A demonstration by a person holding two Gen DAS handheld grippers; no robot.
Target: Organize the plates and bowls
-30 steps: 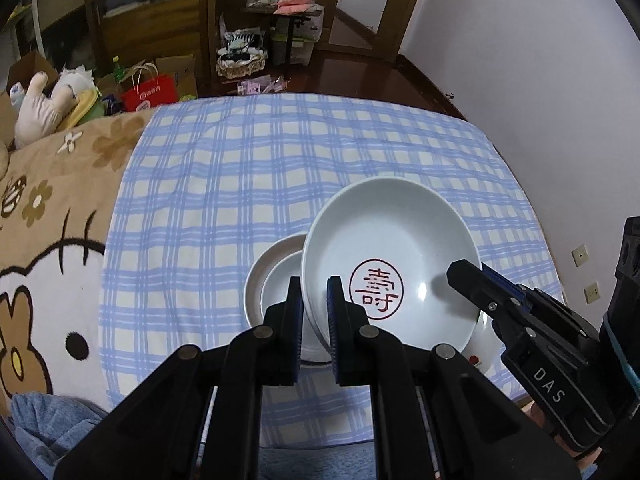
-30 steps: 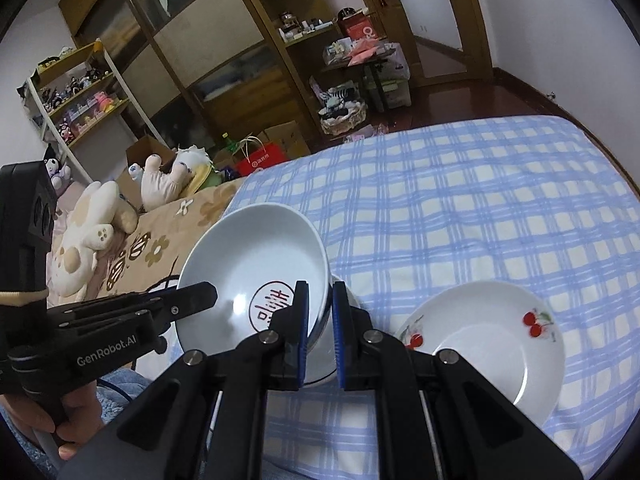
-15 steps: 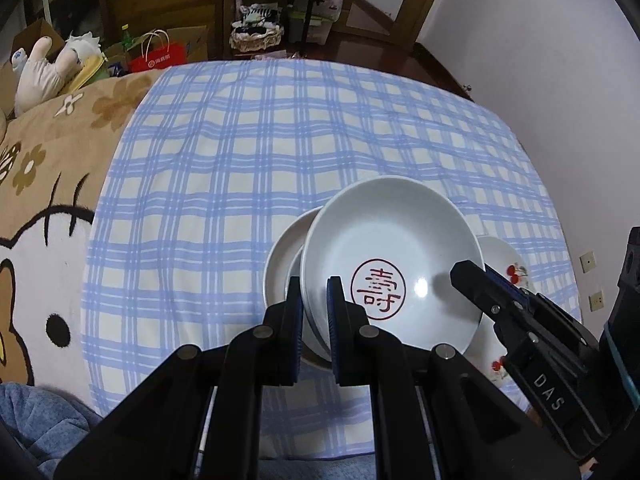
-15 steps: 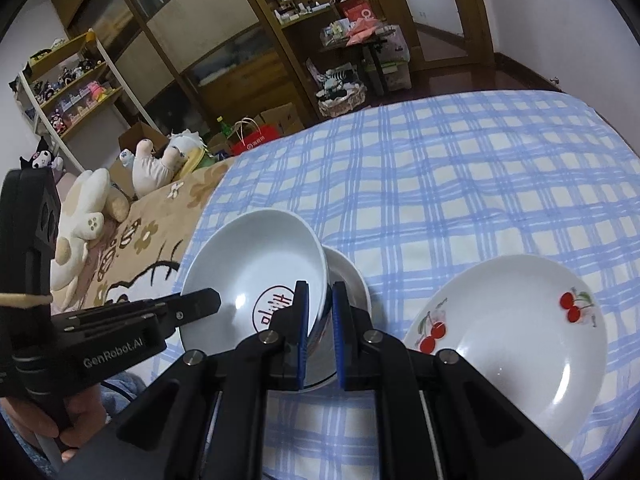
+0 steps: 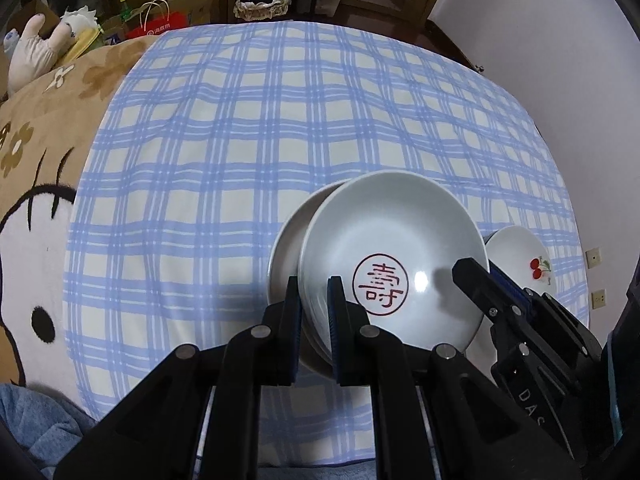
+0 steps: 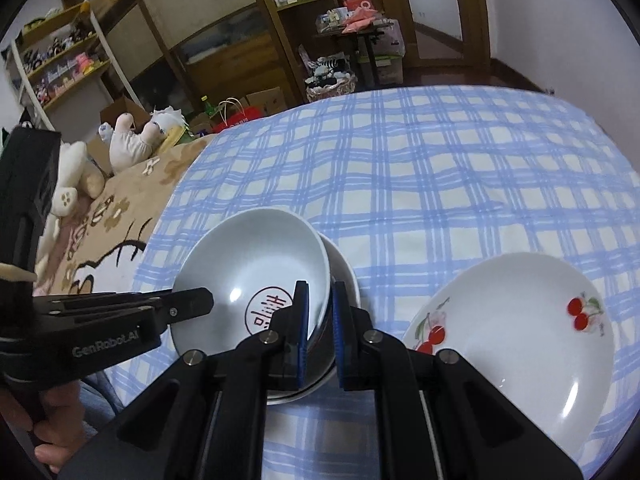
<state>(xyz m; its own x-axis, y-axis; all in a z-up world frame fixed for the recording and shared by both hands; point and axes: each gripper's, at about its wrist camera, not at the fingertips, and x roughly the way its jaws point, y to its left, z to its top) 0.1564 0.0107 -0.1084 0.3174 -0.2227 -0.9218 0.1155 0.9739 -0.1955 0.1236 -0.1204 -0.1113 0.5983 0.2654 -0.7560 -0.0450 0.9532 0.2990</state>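
A white bowl with a red seal mark (image 5: 392,256) (image 6: 256,256) is held between both grippers. My left gripper (image 5: 314,284) is shut on its left rim, and shows as a dark arm (image 6: 200,300) in the right wrist view. On the opposite rim my right gripper (image 6: 320,288) (image 5: 476,276) is shut. The bowl hangs slightly tilted, low over a second white bowl (image 5: 286,248) (image 6: 346,268) that stands on the cloth and peeks out beside it. I cannot tell whether the two touch. A white plate with cherries (image 6: 512,328) (image 5: 520,248) lies to the right.
A blue checked cloth (image 5: 280,120) covers the surface. A brown cartoon blanket (image 5: 36,184) lies on its left, with plush toys (image 6: 132,140) beyond it. A pale wall (image 5: 560,60) stands close on the right. Shelves and boxes fill the far side of the room.
Both grippers have sunk with the marked bowl toward the cloth. The bowl now covers more of the bowl under it, and the cherry plate looks nearer and larger.
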